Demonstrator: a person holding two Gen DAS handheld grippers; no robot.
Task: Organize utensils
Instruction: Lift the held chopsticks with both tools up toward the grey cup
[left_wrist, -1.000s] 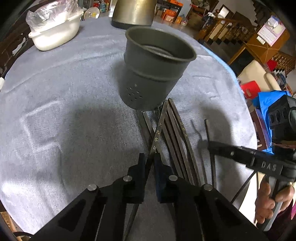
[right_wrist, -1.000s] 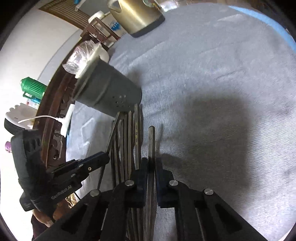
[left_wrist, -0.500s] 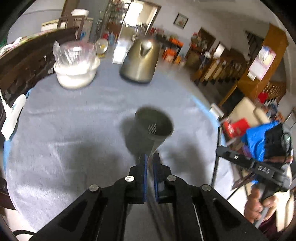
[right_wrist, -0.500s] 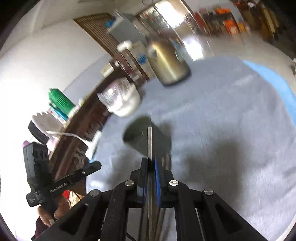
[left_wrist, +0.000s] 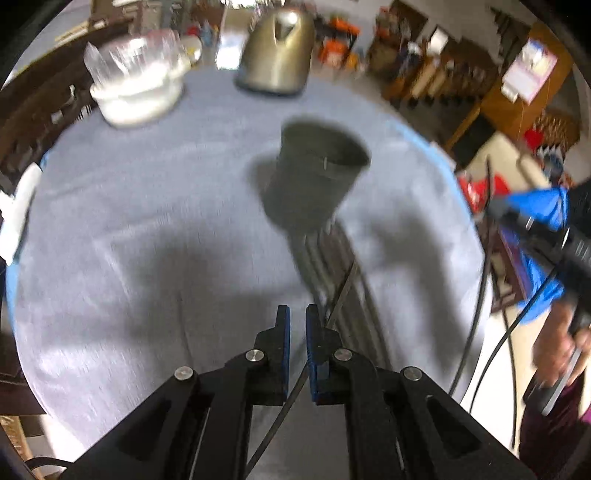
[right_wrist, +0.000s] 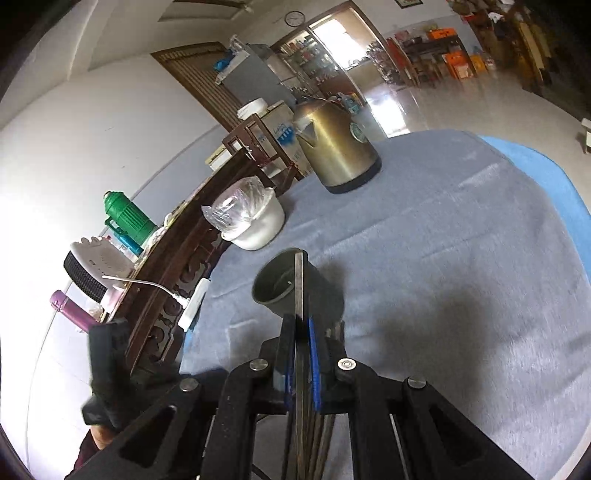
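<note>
Both pairs of jaws are pinched in tight. Left wrist view first: your left gripper (left_wrist: 298, 314) has its pads nearly together, and a thin chopstick (left_wrist: 341, 291) runs slantwise between them, low by the right pad; the blur means you can't be sure it's truly clamped, though it looks held. Ahead stands the grey cup (left_wrist: 317, 173) on the grey tablecloth (left_wrist: 129, 229), with the rest of the loose chopsticks (left_wrist: 332, 254) fanned flat from its base toward you. Your right gripper (left_wrist: 495, 210) hangs over the table's right edge.

Now the right wrist view: your right gripper (right_wrist: 302, 325) is clamped on a flat metal chopstick (right_wrist: 299, 284), its tip lined up across the cup (right_wrist: 291, 284) mouth. The kettle (right_wrist: 334, 147) and the white bowl (right_wrist: 255, 225) sit well clear behind.

For the drop, tip each stick steeper, get the point inside the rim before letting go, and keep the two grippers from crossing over that cup.
</note>
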